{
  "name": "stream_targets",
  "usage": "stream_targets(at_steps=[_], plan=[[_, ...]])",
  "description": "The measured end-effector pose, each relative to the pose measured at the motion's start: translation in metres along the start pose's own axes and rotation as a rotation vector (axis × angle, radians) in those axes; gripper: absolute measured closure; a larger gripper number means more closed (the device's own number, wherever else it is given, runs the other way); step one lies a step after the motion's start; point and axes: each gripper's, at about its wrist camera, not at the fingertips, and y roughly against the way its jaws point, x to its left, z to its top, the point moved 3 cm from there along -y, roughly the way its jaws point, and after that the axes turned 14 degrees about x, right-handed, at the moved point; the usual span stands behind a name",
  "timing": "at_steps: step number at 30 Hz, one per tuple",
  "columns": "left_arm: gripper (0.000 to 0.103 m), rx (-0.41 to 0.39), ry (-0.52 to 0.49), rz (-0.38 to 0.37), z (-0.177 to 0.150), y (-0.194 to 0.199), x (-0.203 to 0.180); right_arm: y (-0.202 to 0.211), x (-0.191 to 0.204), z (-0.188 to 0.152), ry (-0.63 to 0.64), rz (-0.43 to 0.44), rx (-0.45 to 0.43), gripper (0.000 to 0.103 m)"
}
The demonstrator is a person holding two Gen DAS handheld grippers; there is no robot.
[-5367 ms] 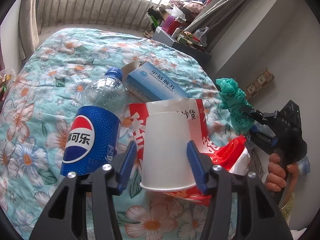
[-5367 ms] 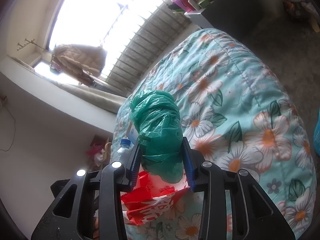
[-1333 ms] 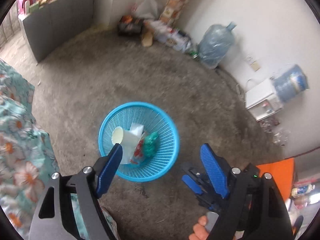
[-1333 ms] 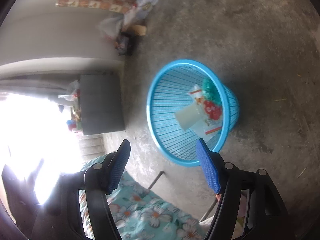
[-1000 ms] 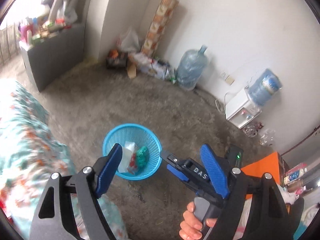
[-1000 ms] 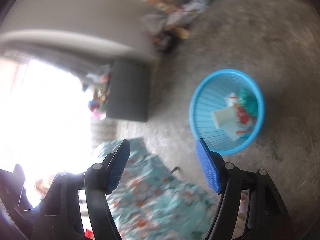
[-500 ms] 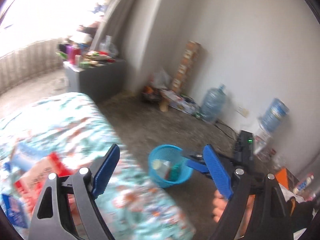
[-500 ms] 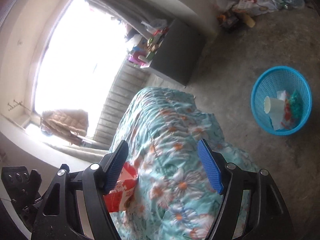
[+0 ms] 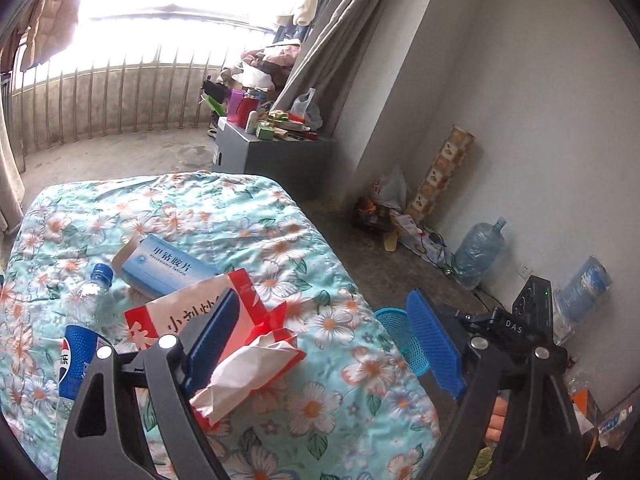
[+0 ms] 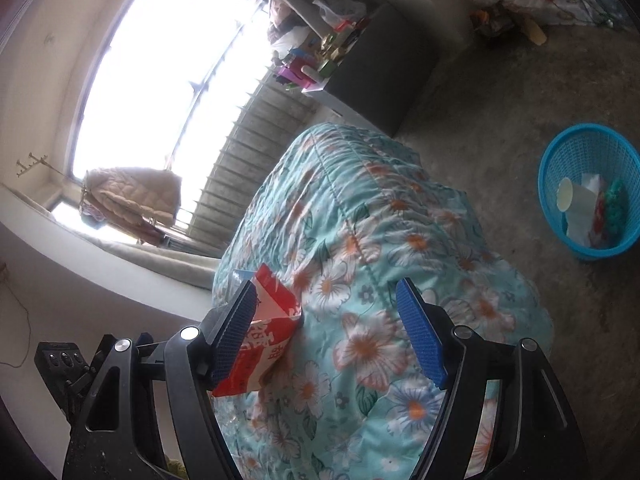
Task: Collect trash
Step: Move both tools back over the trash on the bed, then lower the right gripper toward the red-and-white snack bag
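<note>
On the flowered bed (image 9: pixel 248 224) lie a red and white paper bag (image 9: pixel 176 316), a crumpled red and white wrapper (image 9: pixel 248 368), a blue medicine box (image 9: pixel 164 268) and a Pepsi bottle (image 9: pixel 80 320). My left gripper (image 9: pixel 324 344) hovers open above the bed, the wrapper just below its left finger. My right gripper (image 10: pixel 332 332) is open too, over the bed (image 10: pixel 360 264), with the red bag (image 10: pixel 264 332) beside its left finger. The blue basket (image 10: pixel 588 192) on the floor holds a white cup (image 10: pixel 576 200), paper and a green bag. Its rim (image 9: pixel 394 322) peeks past the bed edge.
A grey cabinet (image 9: pixel 276 156) loaded with bottles stands beyond the bed by the curtain. Water jugs (image 9: pixel 480 252) and floor clutter line the right wall. The other gripper's black body (image 9: pixel 516 320) and a hand sit at the lower right of the left wrist view.
Both grippers swung away from the basket on the floor and back over the bed. The cup, paper and green bag stay in the basket; the bed trash has come into view.
</note>
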Motion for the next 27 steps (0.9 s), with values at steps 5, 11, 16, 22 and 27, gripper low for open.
stream_targets(at_steps=[5, 11, 16, 22, 27], plan=[[0.020, -0.014, 0.021, 0.016, -0.001, 0.004, 0.011, -0.006, 0.001, -0.001, -0.005, 0.001, 0.010, 0.034], [0.020, -0.016, 0.020, 0.039, 0.001, 0.002, 0.014, -0.009, -0.003, 0.000, -0.019, 0.008, 0.018, 0.034], [0.020, -0.019, 0.014, 0.055, 0.002, -0.001, 0.013, -0.009, -0.008, 0.000, -0.031, 0.017, 0.024, 0.034], [0.020, -0.024, 0.016, 0.081, 0.005, -0.005, 0.015, -0.009, -0.012, -0.001, -0.041, 0.027, 0.030, 0.034], [0.020, -0.022, 0.023, 0.093, 0.004, -0.006, 0.019, -0.011, -0.014, -0.001, -0.045, 0.031, 0.037, 0.033]])
